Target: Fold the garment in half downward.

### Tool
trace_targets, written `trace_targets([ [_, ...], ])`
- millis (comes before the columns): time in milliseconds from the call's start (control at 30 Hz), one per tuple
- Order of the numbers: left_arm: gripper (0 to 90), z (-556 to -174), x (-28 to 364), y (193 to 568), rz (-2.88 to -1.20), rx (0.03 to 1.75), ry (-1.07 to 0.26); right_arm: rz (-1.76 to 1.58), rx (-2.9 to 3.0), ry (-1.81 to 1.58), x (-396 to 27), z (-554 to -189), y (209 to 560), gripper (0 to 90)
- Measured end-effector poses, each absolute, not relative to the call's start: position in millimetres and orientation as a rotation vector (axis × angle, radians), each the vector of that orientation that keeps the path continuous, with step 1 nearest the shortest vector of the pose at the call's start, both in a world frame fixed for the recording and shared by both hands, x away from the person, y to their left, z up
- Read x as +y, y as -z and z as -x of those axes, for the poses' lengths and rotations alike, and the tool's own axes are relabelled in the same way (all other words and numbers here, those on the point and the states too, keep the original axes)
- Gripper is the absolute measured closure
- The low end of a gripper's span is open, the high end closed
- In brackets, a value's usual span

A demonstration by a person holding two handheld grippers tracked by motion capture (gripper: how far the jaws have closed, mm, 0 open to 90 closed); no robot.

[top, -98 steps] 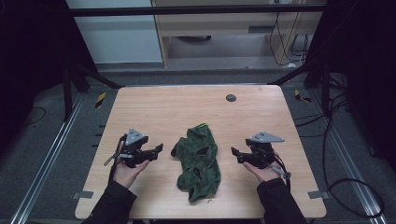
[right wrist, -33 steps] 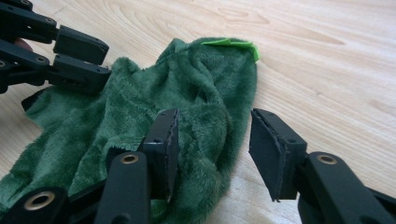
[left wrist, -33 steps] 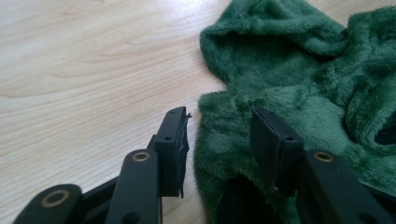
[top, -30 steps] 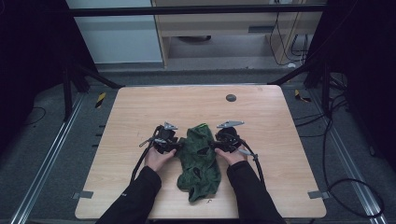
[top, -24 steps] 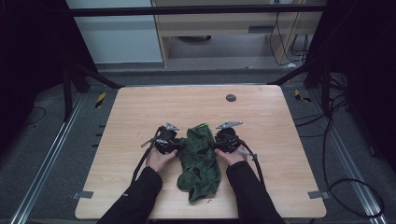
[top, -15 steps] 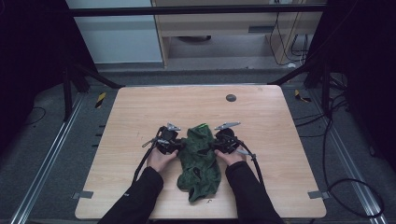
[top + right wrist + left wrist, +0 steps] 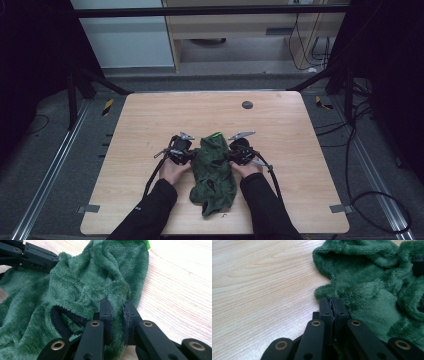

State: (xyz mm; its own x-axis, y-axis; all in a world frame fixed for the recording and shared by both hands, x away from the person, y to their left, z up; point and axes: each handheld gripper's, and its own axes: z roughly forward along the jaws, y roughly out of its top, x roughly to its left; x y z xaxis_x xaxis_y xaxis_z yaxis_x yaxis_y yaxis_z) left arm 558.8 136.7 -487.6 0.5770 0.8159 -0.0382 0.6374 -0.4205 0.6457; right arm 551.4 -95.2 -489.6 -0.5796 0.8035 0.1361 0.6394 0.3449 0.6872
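The wooden table (image 7: 150, 125) carried a crumpled green fleece garment (image 7: 214, 170) toward the middle of its near edge; a small dark disc (image 7: 247, 104) lay near the far edge; the left gripper (image 7: 331, 305) had its jaws pressed together at the garment's left edge; the right gripper (image 7: 117, 312) pinched a fold of the fleece on its right side.

Black sleeves (image 7: 150, 212); both hand-held grippers black w/ brass rivets (image 7: 316, 323), grey top plates, black cables.
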Motion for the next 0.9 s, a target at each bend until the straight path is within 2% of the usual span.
trace_targets([
  [267,89.5,-556,139,479,-2.158,1.121,-0.378,-1.296,2.364,-1.087,-98,-550,484,82.9],
  [900,89.8,-538,142,423,-2.045,0.998,-0.426,-1.168,2.285,-1.233,-102,-539,440,82.8],
])
